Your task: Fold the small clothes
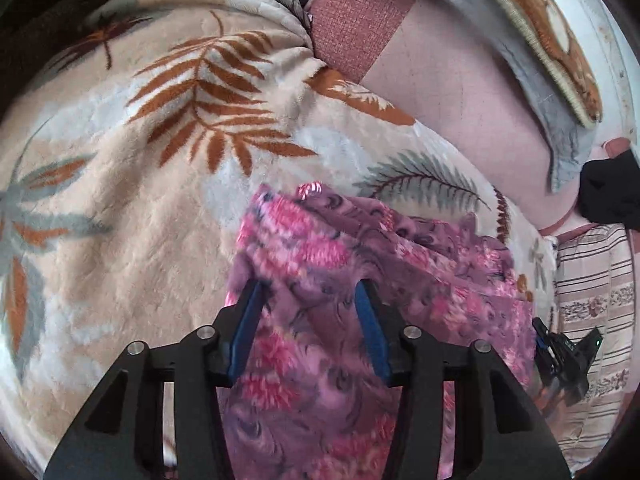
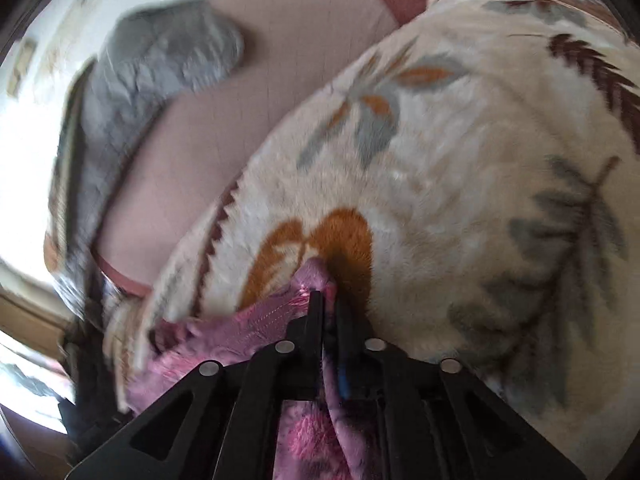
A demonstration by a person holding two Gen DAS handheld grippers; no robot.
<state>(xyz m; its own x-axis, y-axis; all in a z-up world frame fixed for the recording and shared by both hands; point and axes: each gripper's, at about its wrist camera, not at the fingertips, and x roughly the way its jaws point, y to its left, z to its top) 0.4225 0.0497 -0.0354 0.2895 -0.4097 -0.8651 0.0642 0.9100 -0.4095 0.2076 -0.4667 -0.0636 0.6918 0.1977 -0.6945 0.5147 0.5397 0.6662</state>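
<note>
A small pink and purple patterned garment (image 1: 320, 264) lies bunched on a cream blanket with leaf prints (image 1: 140, 160). My left gripper (image 1: 310, 292) is open, its blue-padded fingers spread over the garment's near part. My right gripper (image 2: 326, 300) is shut on an edge of the same garment (image 2: 256, 324), which bulges out past the fingertips. The right gripper also shows at the right edge of the left wrist view (image 1: 560, 356), beside the garment's right side.
The blanket (image 2: 460, 200) covers a bed with a pink sheet (image 1: 460, 92). A grey and orange quilt (image 1: 532, 40) lies at the far side. A striped pillow or mattress (image 1: 592, 300) sits right. A dark object (image 1: 612, 192) is at the right edge.
</note>
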